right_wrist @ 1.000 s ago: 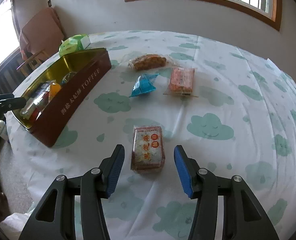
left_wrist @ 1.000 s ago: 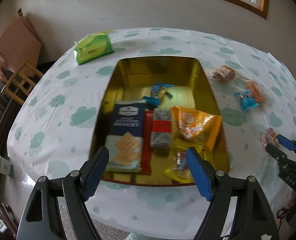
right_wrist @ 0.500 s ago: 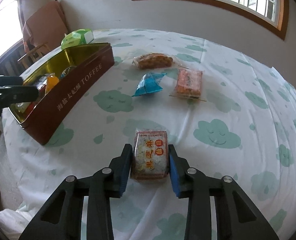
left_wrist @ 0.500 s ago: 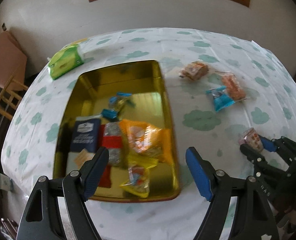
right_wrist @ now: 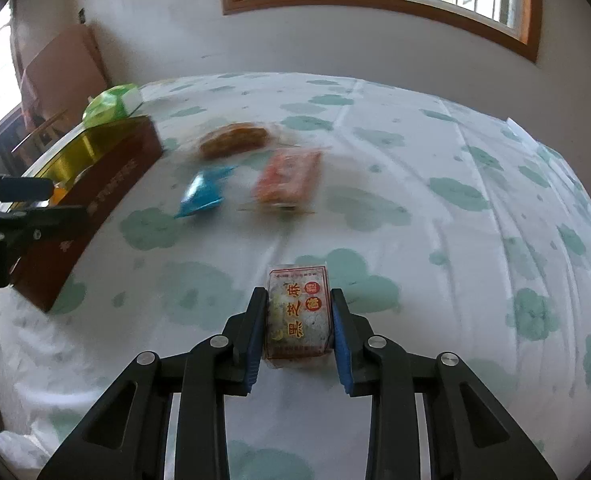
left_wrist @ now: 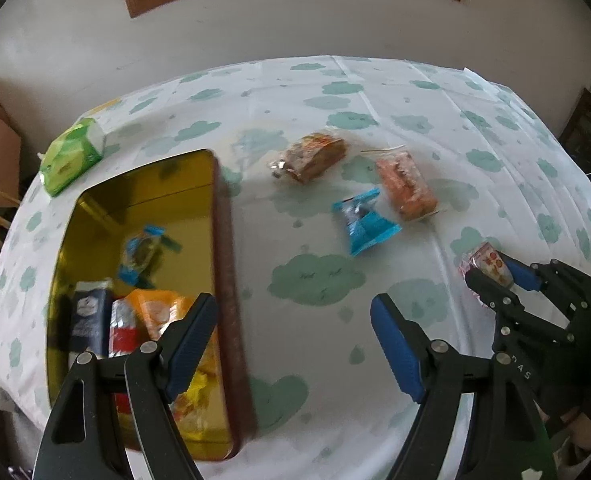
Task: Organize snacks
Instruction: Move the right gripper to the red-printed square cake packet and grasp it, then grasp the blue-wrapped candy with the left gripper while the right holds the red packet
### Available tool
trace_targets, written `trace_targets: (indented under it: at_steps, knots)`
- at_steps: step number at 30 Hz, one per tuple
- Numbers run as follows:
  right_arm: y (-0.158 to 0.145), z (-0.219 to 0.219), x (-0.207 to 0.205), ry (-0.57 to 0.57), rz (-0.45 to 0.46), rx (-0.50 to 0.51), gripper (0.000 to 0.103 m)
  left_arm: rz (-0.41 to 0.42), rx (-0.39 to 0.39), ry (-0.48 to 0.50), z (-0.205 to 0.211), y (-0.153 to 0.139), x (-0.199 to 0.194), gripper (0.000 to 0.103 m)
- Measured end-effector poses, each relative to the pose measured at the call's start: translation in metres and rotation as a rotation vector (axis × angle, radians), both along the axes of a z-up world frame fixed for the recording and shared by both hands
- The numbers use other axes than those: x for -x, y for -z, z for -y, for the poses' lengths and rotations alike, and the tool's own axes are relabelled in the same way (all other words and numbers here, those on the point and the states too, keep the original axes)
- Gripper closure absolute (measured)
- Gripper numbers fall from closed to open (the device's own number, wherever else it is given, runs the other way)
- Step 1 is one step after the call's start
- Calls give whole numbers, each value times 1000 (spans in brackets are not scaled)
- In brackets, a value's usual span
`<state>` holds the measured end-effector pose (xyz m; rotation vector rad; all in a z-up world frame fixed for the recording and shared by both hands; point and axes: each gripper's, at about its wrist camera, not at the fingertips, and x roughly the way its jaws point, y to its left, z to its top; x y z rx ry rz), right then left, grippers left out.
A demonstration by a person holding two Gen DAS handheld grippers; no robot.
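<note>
The right claw (right_wrist: 298, 322) had just been closing and was clamped on the long sides of the small clear-wrapped red-and-white snack block (right_wrist: 298, 314) on the bench (right_wrist: 435, 240), which looked light, a bit squashy and crinkly-slippery, while the left claw (left_wrist: 293, 336) stood apart, empty.

Clear-wrapped sesame cake (right_wrist: 298, 316) with red and yellow characters, flat on the cloud-print tabletop (right_wrist: 435, 240); blue pouch (left_wrist: 365, 222), orange bar (left_wrist: 406, 185), brown pastry (left_wrist: 311, 157) loose beside a gold-lined tin (left_wrist: 225, 240) holding packets.
</note>
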<state>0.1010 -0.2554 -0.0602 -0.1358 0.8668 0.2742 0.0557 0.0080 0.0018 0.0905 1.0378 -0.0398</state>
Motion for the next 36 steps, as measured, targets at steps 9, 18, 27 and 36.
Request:
trace_targets:
  at_steps: [9, 18, 27, 36]
  knots:
    - [2, 23, -23, 58, 8, -4, 72, -21, 13, 20, 21, 5, -29, 27]
    - [5, 28, -32, 71, -12, -11, 72, -73, 79, -19, 19, 19, -52, 27]
    - [5, 28, -30, 70, -13, -14, 71, -86, 90, -31, 26, 30, -75, 37]
    - [5, 29, -31, 69, -14, -22, 70, -127, 136, -26, 27, 47, -94, 57]
